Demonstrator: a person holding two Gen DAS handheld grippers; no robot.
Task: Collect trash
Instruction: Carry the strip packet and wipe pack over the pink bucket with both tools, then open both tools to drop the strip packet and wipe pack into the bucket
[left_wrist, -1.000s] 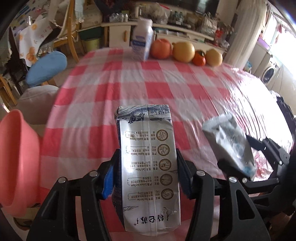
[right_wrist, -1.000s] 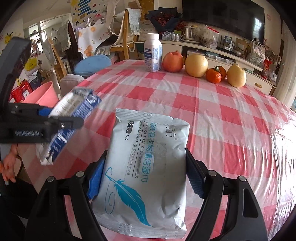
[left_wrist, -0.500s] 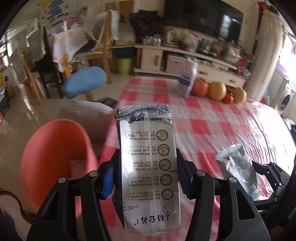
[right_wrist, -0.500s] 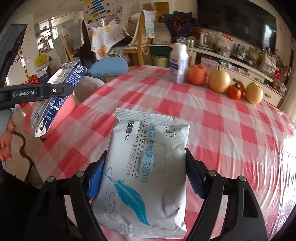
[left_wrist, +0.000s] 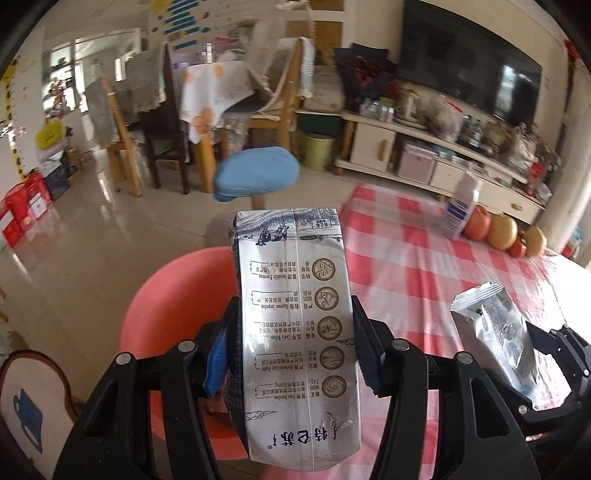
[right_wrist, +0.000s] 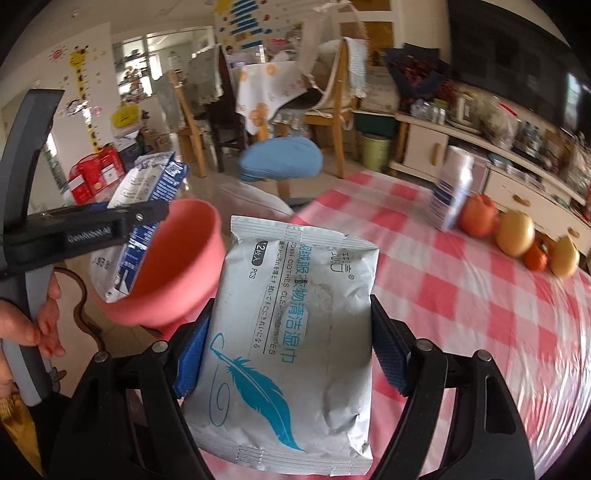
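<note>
A milk carton (left_wrist: 295, 332) is clamped in the left gripper (left_wrist: 291, 350), held above the pink bin (left_wrist: 173, 295). Right of the bin, over the checked tablecloth (right_wrist: 461, 295), a wet-wipes packet (right_wrist: 291, 339) is clamped in the right gripper (right_wrist: 291, 354).

Carton (left_wrist: 295, 332): in the left claw (left_wrist: 291, 354), over the bin (left_wrist: 166, 295).
Bin: on the floor, at 9 o'clock from the counter (left_wrist: 424, 266) edge.
Wipes pack (right_wrist: 291, 332): in the right claw (right_wrist: 291, 350), at 3 o'clock from the carton, over the counter edge.
Bottle (right_wrist: 452, 192): on the counter, far side, at 1 o'clock.
Fruits (right_wrist: 513, 232): in a row just right of the bottle.
Stool (left_wrist: 256, 173): on the floor behind the bin, at 12 o'clock.
</note>
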